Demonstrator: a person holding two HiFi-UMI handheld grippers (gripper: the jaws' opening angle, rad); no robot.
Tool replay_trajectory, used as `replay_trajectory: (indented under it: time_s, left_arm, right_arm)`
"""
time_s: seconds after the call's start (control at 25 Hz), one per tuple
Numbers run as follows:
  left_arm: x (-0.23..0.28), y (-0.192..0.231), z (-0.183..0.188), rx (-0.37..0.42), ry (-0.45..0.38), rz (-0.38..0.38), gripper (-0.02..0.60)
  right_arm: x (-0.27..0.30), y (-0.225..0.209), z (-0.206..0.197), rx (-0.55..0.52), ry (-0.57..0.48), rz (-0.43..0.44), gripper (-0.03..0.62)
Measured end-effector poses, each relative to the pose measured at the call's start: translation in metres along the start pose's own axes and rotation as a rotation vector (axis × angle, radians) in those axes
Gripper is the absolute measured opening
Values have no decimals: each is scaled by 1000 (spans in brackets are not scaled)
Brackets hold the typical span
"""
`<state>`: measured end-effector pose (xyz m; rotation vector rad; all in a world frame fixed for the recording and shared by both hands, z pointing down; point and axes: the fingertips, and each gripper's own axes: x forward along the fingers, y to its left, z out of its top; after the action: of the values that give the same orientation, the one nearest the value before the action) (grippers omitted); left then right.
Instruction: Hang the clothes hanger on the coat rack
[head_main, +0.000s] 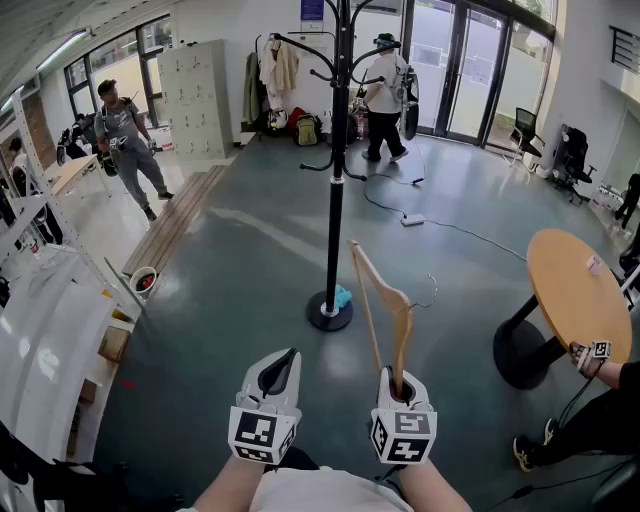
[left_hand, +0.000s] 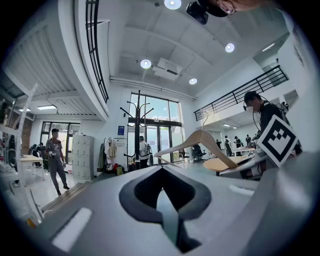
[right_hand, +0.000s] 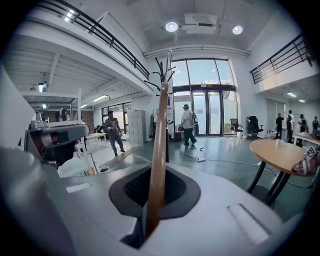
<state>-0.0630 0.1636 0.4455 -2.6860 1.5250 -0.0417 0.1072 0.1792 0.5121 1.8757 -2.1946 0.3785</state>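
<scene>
A wooden clothes hanger (head_main: 385, 305) with a thin wire hook stands upright in my right gripper (head_main: 398, 380), which is shut on one of its arms. In the right gripper view the wooden arm (right_hand: 159, 150) rises from between the closed jaws of that gripper (right_hand: 149, 212). The black coat rack (head_main: 335, 160) stands ahead on a round base (head_main: 329, 312), apart from the hanger; it also shows behind the hanger arm (right_hand: 168, 75). My left gripper (head_main: 288, 358) is beside the right one, shut and empty (left_hand: 162, 197). From it I see the hanger (left_hand: 200, 140) to the right.
A round wooden table (head_main: 575, 290) stands at the right, with a seated person (head_main: 600, 410) beside it. White shelving (head_main: 40, 330) lines the left. A cable (head_main: 440, 225) runs over the floor beyond the rack. People stand at the far left (head_main: 125, 140) and by the doors (head_main: 385, 95).
</scene>
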Motion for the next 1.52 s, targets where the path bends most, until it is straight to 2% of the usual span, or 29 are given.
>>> replay_trajectory:
  time_s: [0.6, 0.8, 0.96, 1.28, 1.52]
  left_arm:
    - [3, 8, -4, -9, 12, 16, 0]
    - [6, 4, 2, -68, -2, -11, 0]
    - [13, 11, -1, -78, 14, -7, 0]
    - [55, 50, -19, -94, 57, 0, 0]
    - [118, 90, -27, -114, 61, -8, 0]
  right_arm:
    - [1, -1, 0, 37, 2, 1, 26]
    - [2, -11, -3, 41, 16, -18, 26]
    - [11, -19, -2, 59, 20, -41, 26]
    - [62, -30, 6, 81, 52, -69, 27]
    - [123, -49, 23, 78, 77, -111, 28]
